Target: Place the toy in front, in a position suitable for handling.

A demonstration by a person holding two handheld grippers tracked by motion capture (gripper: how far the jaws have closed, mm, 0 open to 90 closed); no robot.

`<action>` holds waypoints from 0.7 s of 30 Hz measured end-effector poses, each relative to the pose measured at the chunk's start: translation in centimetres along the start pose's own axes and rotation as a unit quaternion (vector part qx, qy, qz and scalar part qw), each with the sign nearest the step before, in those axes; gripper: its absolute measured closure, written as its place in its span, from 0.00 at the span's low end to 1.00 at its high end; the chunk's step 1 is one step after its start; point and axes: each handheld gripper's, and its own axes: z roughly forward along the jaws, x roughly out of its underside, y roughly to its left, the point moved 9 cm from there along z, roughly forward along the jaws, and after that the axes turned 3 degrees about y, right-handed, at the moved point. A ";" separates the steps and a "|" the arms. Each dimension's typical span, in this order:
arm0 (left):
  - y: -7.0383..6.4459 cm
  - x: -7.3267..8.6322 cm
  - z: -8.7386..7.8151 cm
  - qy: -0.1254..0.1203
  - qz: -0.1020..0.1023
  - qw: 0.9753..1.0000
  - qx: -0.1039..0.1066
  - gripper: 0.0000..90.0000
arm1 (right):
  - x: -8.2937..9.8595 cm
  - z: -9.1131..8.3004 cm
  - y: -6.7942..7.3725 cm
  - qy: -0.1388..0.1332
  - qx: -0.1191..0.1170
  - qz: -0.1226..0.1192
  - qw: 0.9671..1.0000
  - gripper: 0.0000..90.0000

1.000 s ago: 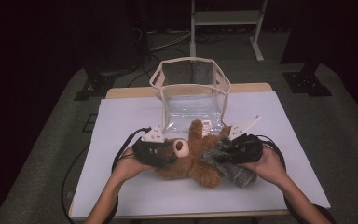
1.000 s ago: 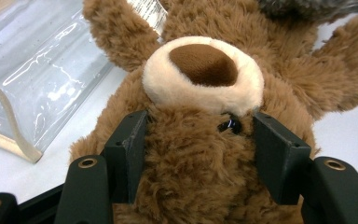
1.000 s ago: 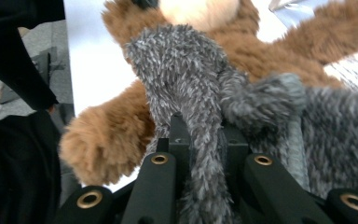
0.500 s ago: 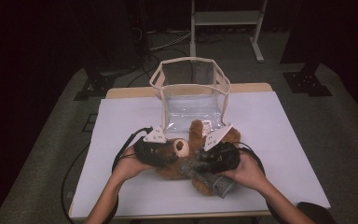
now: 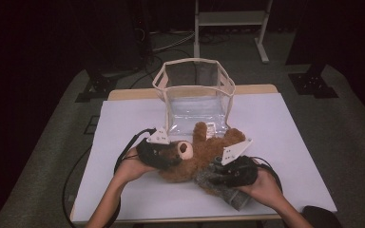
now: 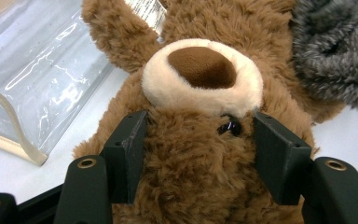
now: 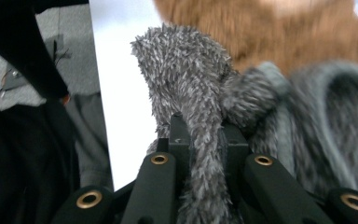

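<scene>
Left gripper [image 5: 164,159]: it stays on the head of the soft brown teddy bear with the cream nose [image 5: 195,156]. In the left gripper view its black jaws sit apart, one on each side of the bear's head [image 6: 200,140], pressing into the fur.
Bear: it lies on its back in the middle of the white table [image 5: 294,128], just near the open clear plastic bag with the cream edge [image 5: 195,95]. It has hardly moved.
Grey fuzzy cloth [image 5: 223,187]: it lies by the bear's legs, at the near right. It now sits a bit nearer to the table's near edge than a moment ago.
Right gripper [image 5: 218,178]: its jaws are squeezed together on a fold of the grey cloth [image 7: 200,140]. It slid left toward the bear and is now back out to the right.
What this means: the cloth looks like it is being pulled off the bear while the head is held. I think the bear can then go in the bag.
</scene>
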 end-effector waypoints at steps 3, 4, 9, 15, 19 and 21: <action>-0.2 0.0 0.0 -0.001 0.002 1.000 0.001 0.43 | -2.1 0.8 0.2 -0.011 0.007 -0.016 1.000 0.87; -0.2 0.0 -0.1 0.000 0.004 1.000 0.003 0.43 | -2.4 1.1 0.3 -0.010 0.009 -0.019 1.000 0.87; -0.3 0.4 -0.2 -0.003 0.000 1.000 0.011 0.44 | -2.4 2.7 0.1 0.005 0.020 -0.034 0.999 0.87; -0.3 0.4 -0.3 -0.003 -0.003 1.000 0.011 0.44 | -0.1 1.7 0.6 0.027 0.033 -0.035 0.998 0.87; -0.3 0.4 -0.3 -0.002 -0.003 1.000 0.011 0.44 | 2.0 0.6 0.6 0.041 0.041 -0.025 0.998 0.87; -0.4 0.4 -0.2 -0.001 -0.002 1.000 0.014 0.44 | 2.6 0.0 0.6 0.037 0.037 -0.012 0.999 0.87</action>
